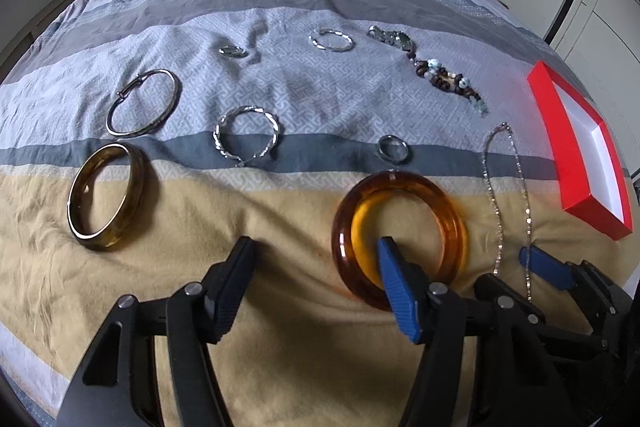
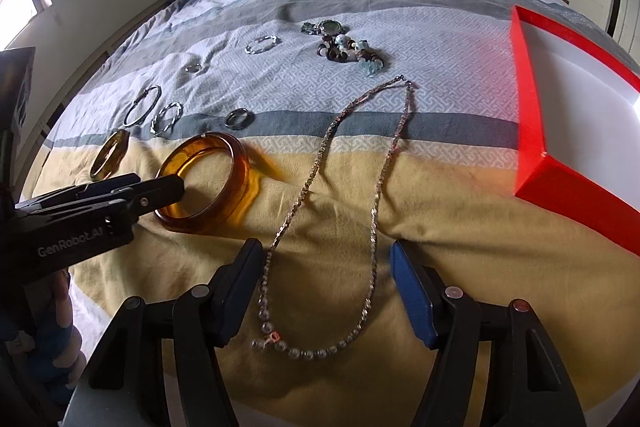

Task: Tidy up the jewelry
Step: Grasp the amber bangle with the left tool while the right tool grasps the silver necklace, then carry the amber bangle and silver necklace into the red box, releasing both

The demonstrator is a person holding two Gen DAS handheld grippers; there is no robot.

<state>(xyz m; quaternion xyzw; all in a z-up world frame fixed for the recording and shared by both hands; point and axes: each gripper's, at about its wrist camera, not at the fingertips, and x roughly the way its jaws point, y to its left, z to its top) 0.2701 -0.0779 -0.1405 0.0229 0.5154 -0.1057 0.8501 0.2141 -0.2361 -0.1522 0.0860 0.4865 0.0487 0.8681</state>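
The left gripper (image 1: 316, 263) is open by the orange bangle (image 1: 400, 235), low and right of the middle, and should pinch its near rim gently; the right gripper (image 2: 326, 267) is open around the necklace (image 2: 344, 195).

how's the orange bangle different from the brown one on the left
The orange bangle is see-through amber with a thick, rounded rim; the brown bangle is darker and murky, with a flatter band and a pale inner lining. The left gripper has one finger inside the orange bangle, while the brown bangle lies untouched, apart from both grippers. Both rest on the yellow stripe of the bedspread, outside the red box.
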